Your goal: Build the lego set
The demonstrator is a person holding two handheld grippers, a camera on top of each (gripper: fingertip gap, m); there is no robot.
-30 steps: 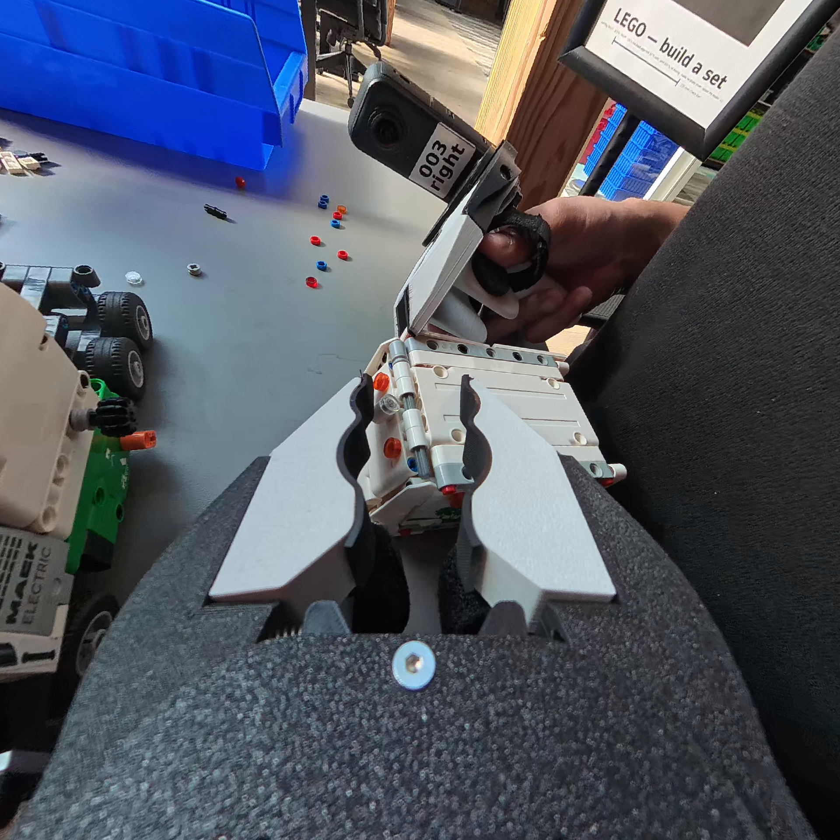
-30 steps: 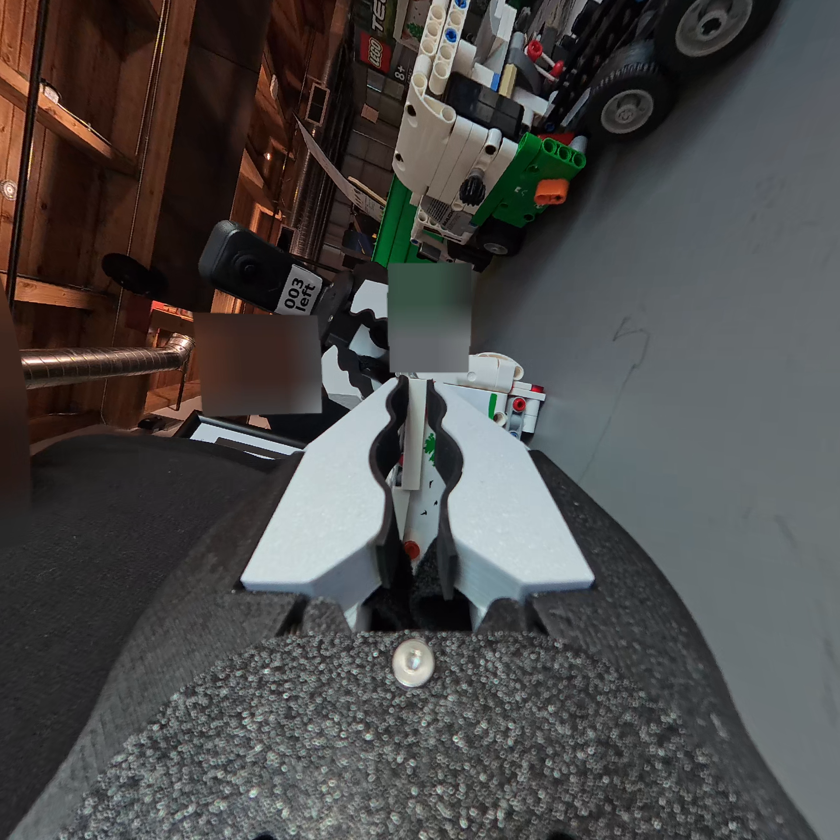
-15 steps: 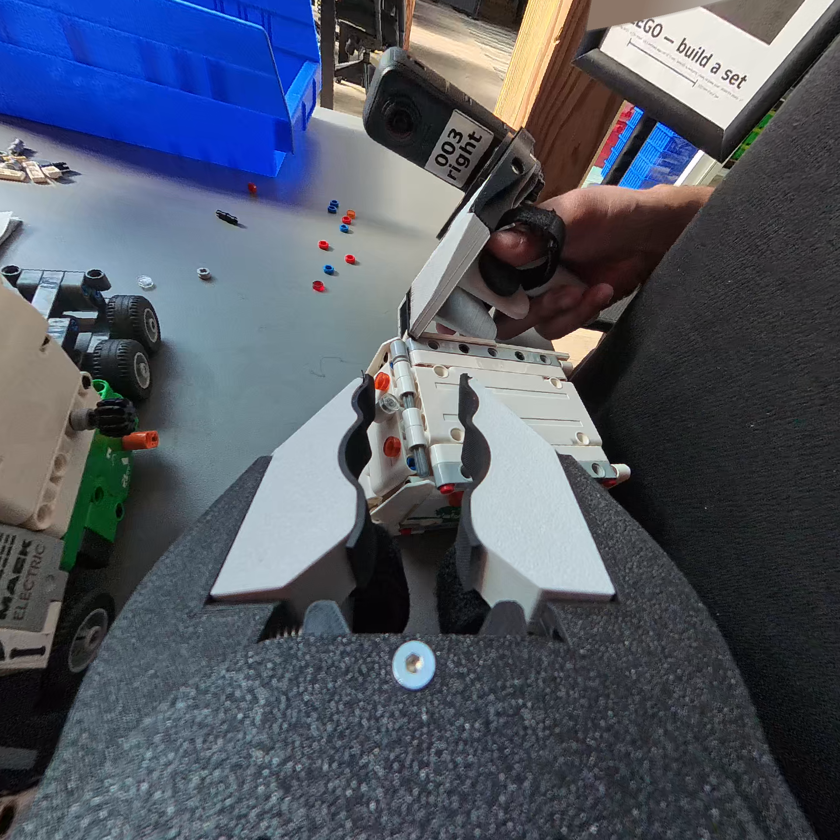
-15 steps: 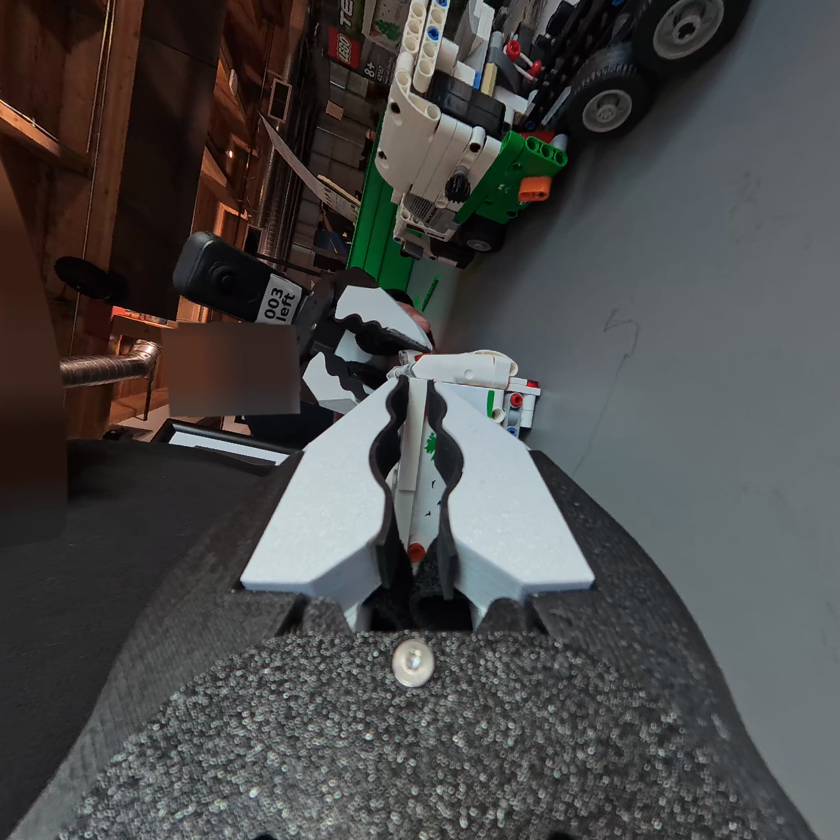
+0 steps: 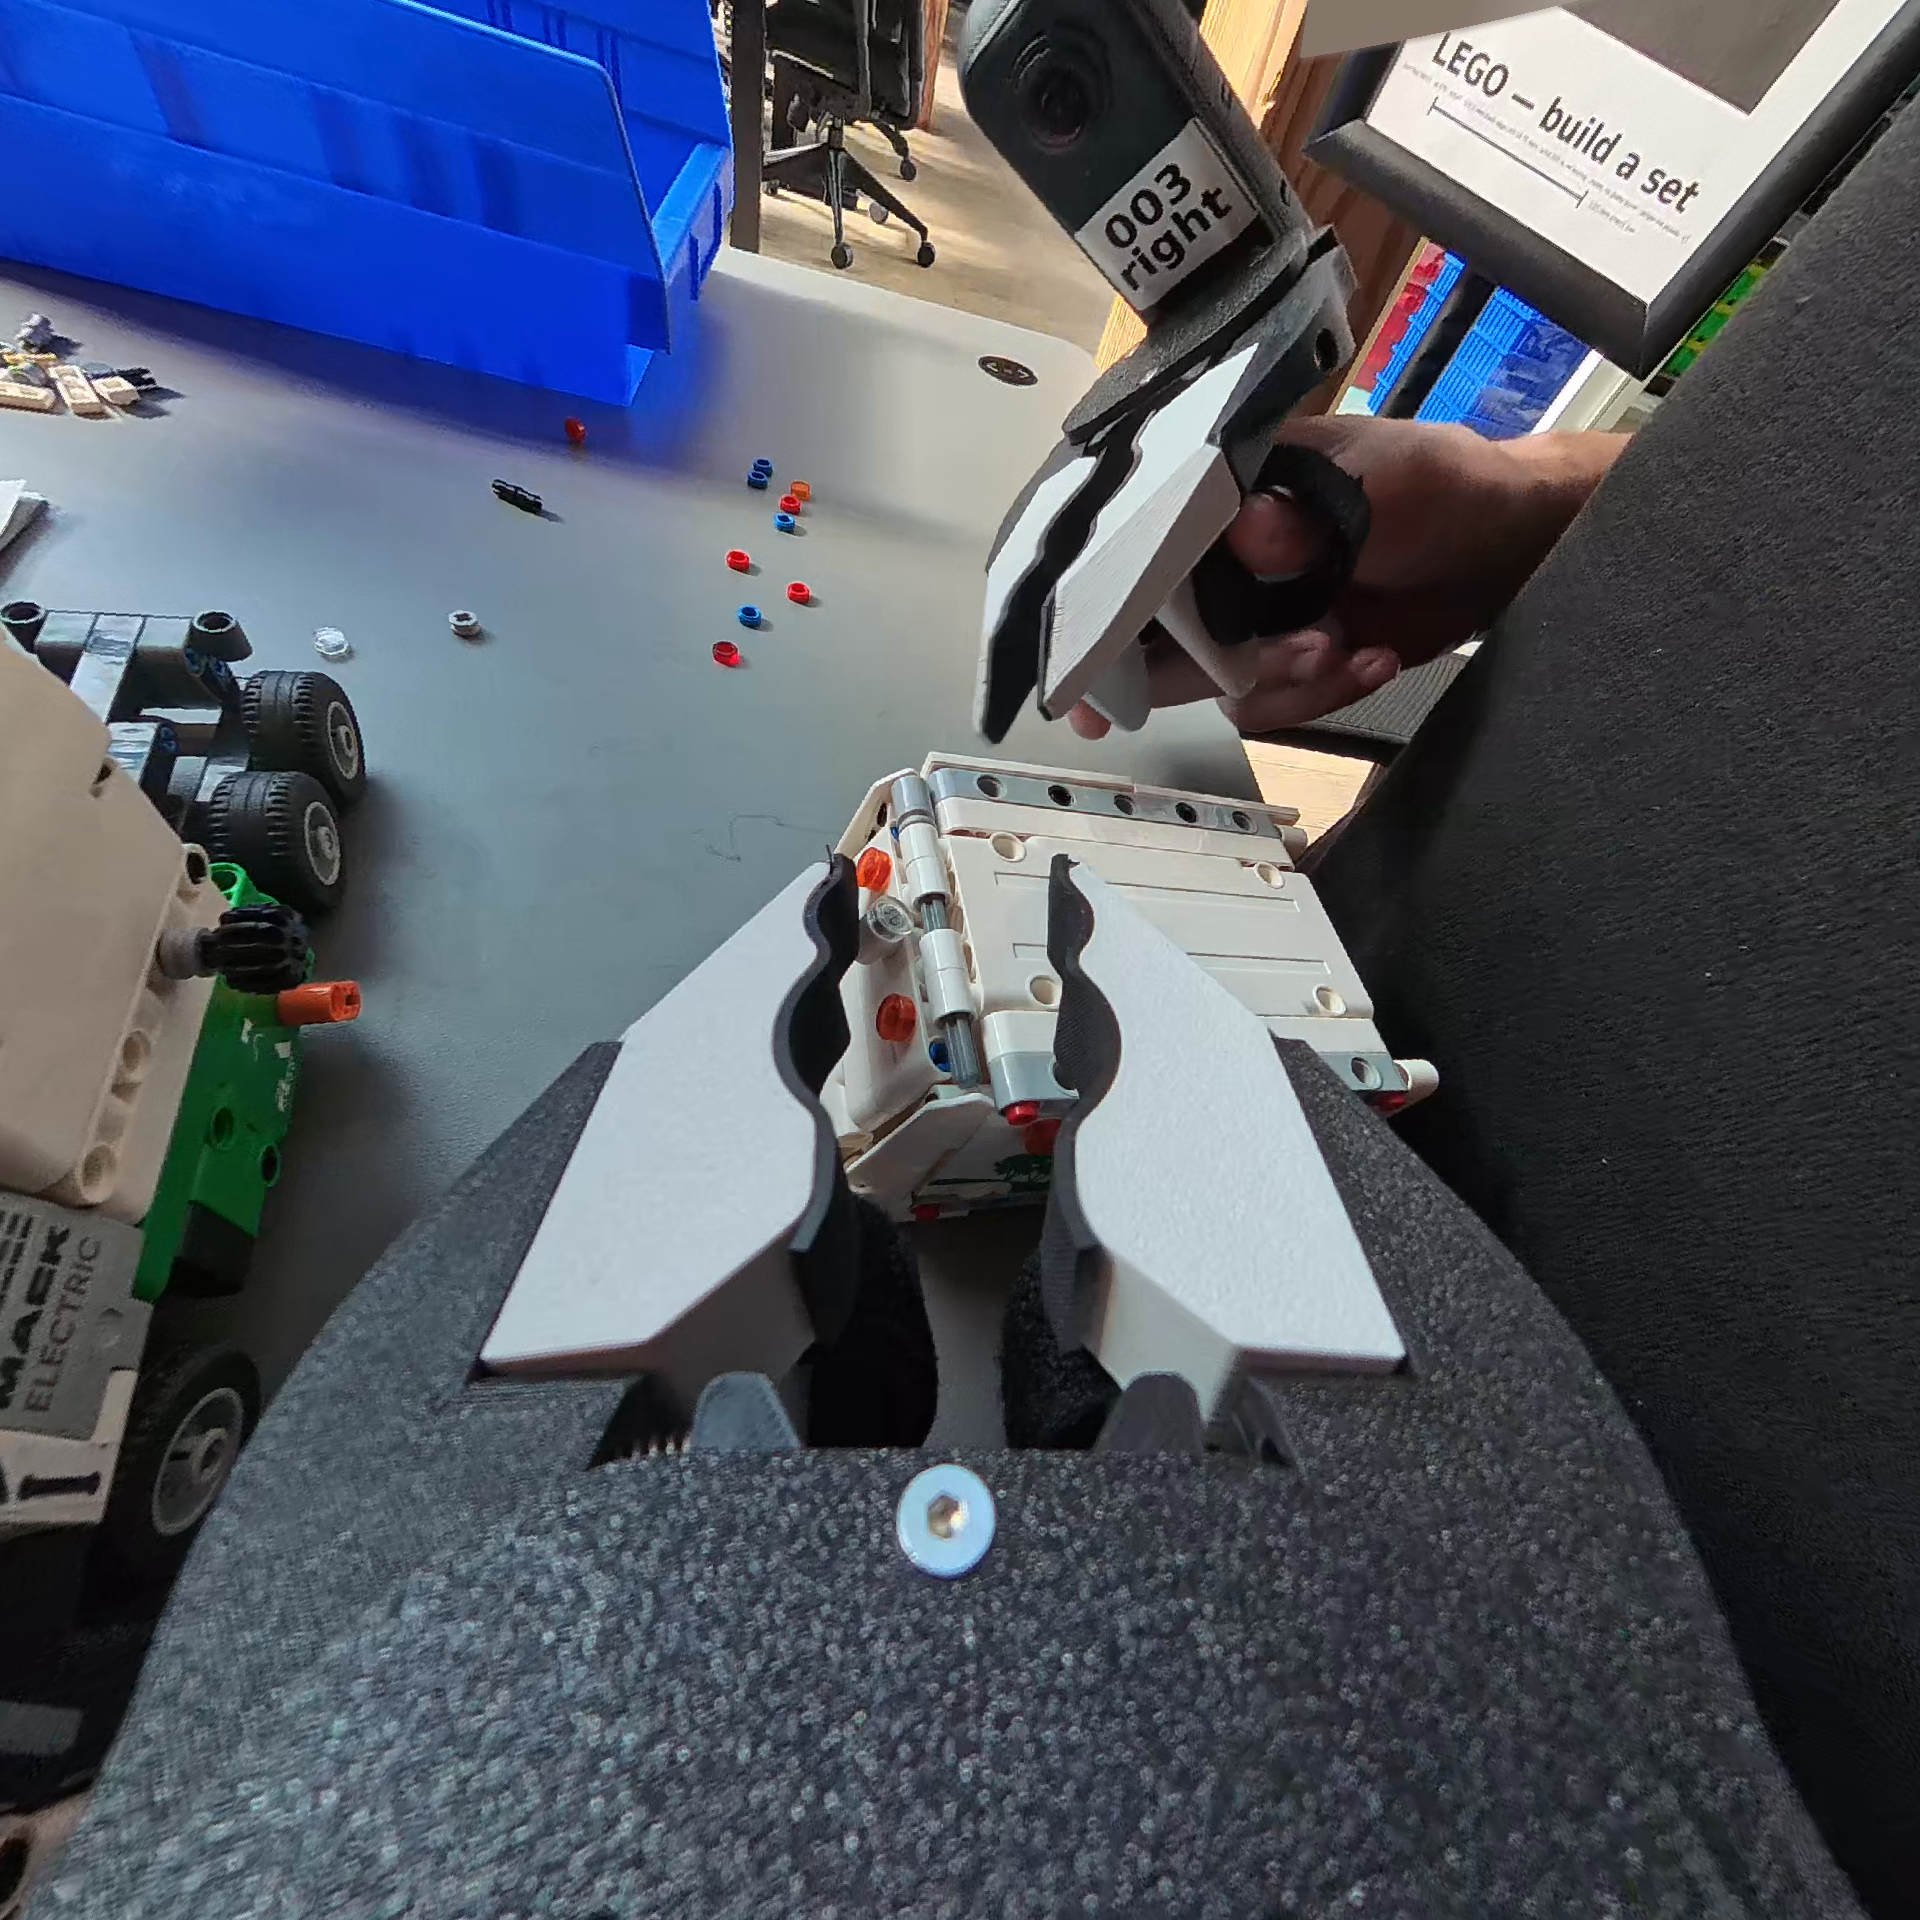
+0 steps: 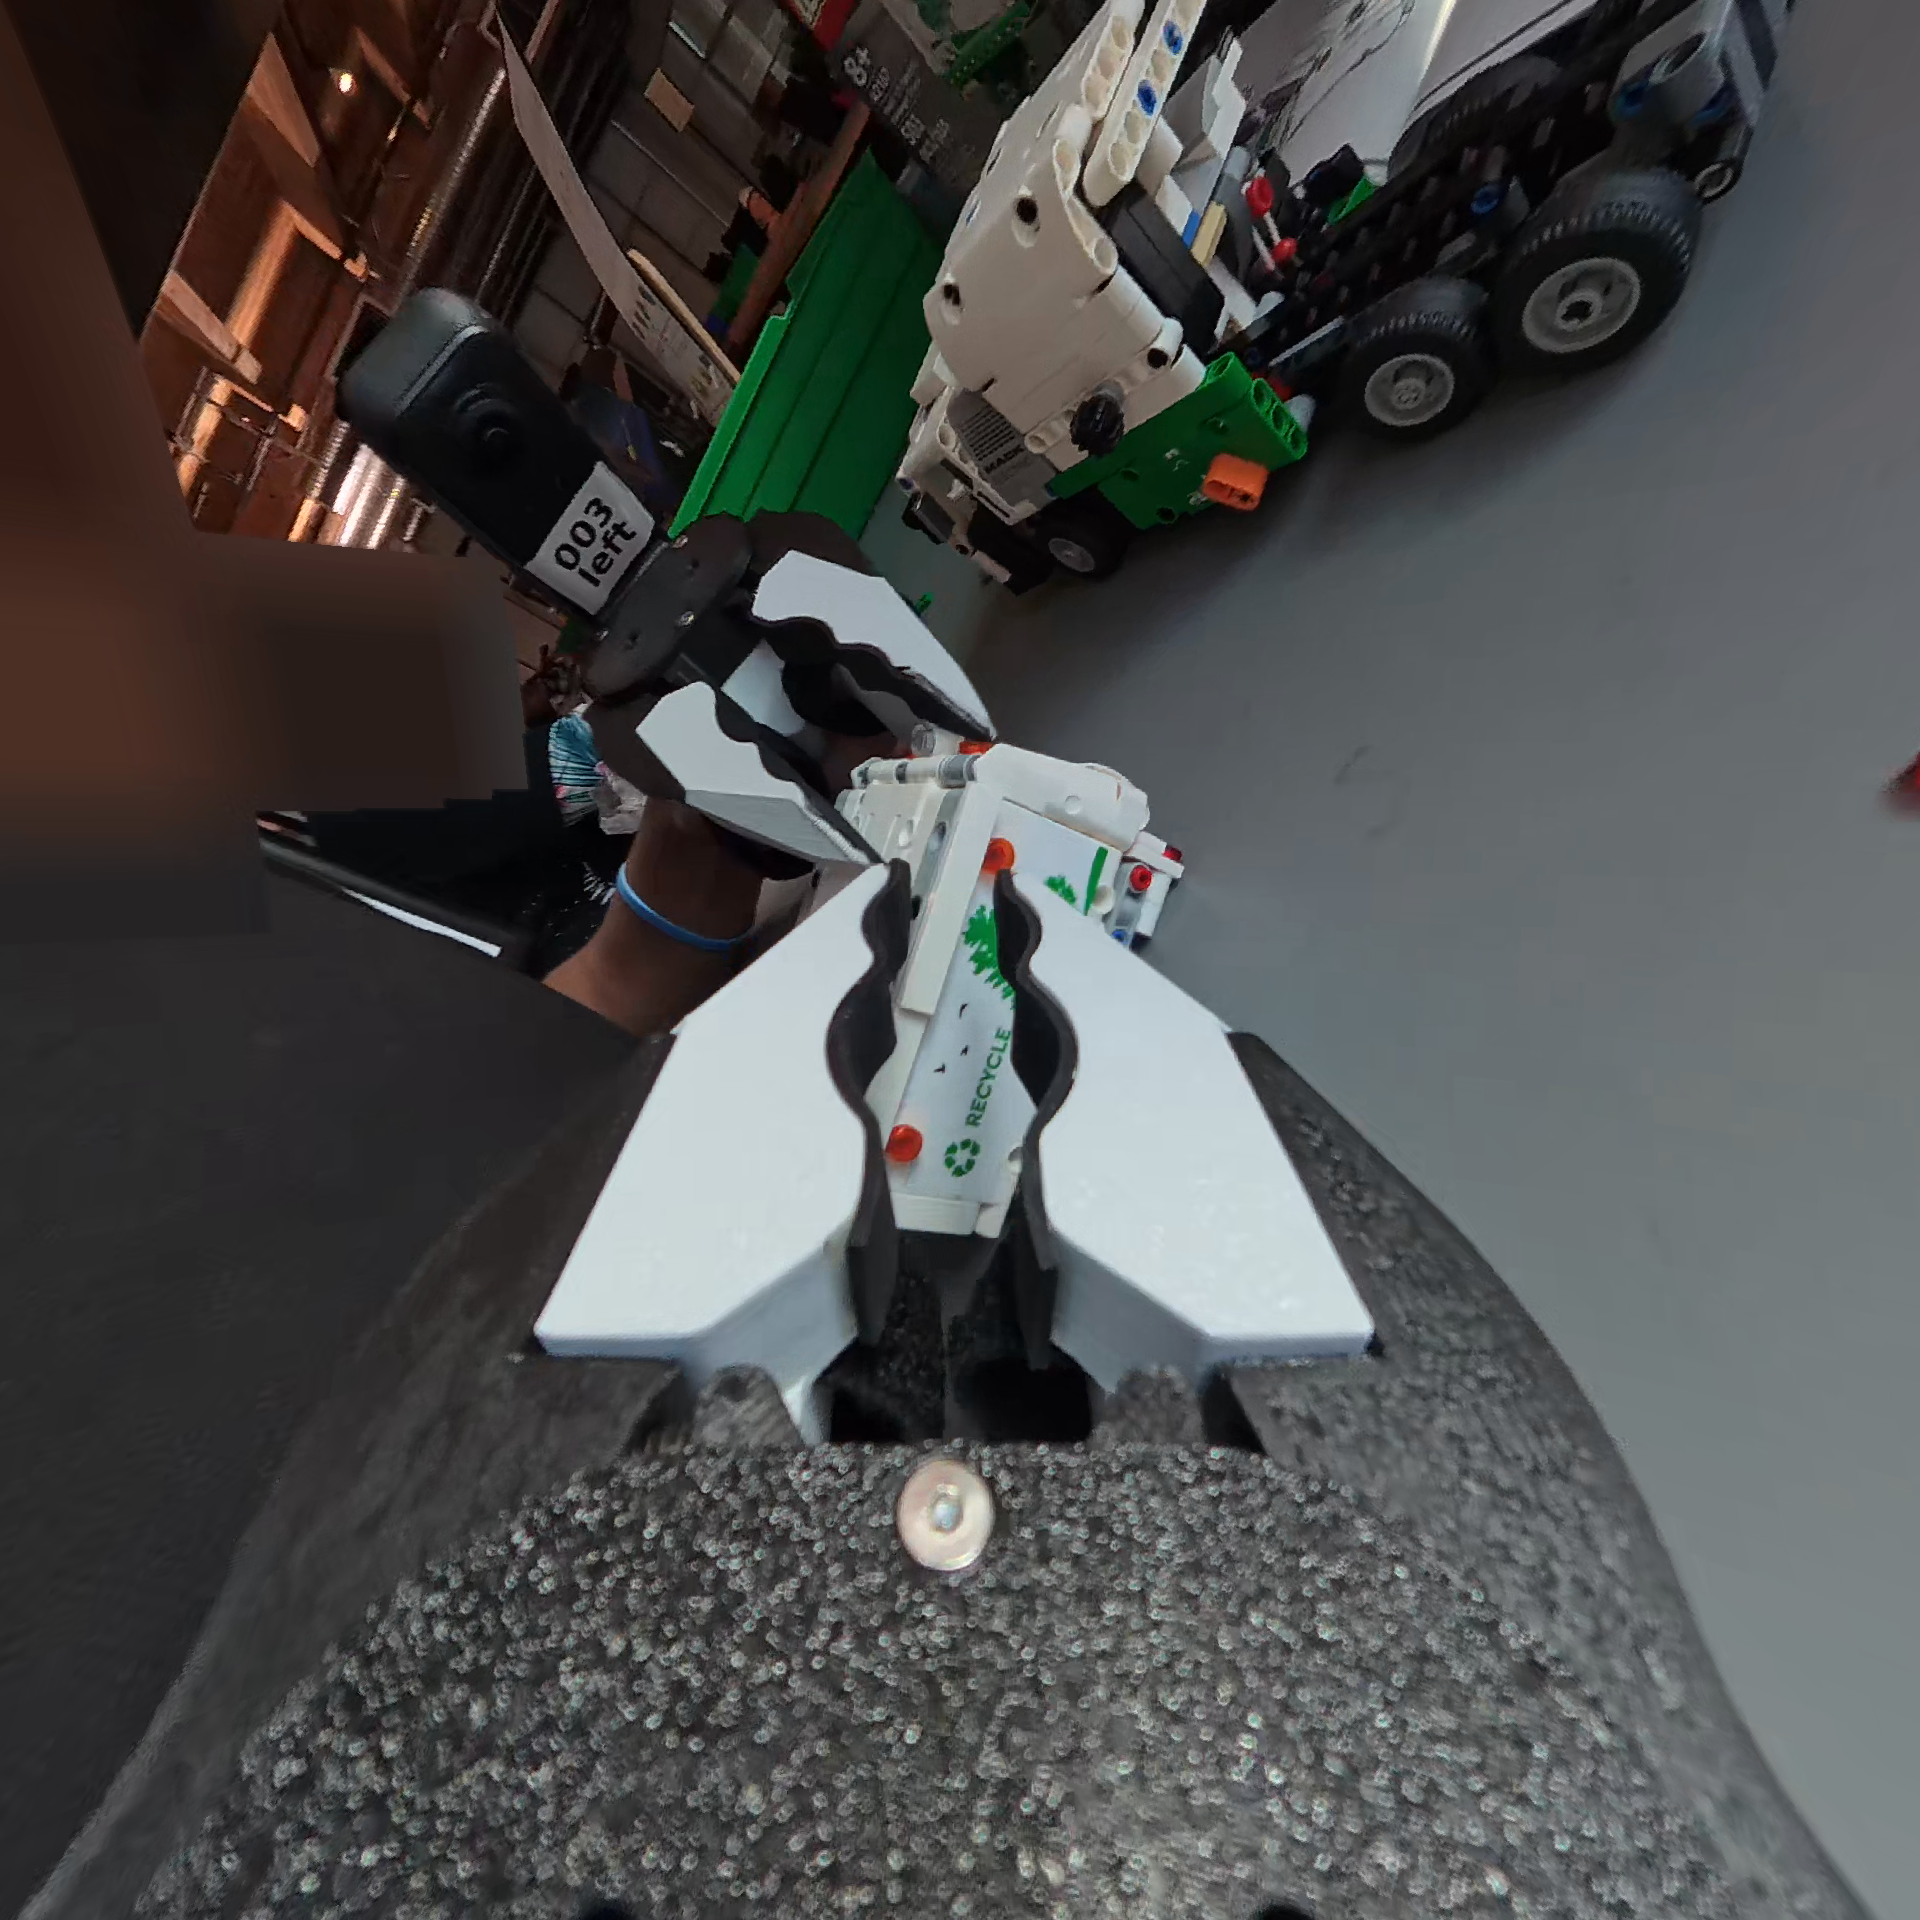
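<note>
Two grippers work a white lego body (image 5: 1101, 966) resting on the grey table (image 5: 582, 790): the right gripper (image 5: 1013, 717), which pinched its panel a second ago, has let go and lifted just above it, fingers barely parted, suggesting that panel is seated. The left gripper (image 5: 940, 904) stays spread around the body's near corner.

Box module (image 5: 1101, 935) sitting on table (image 5: 582, 769) near its edge; truck (image 5: 135, 1039) lying left of it, loose pins (image 5: 764, 561) behind, bin (image 5: 343, 177) farthest back.
</note>
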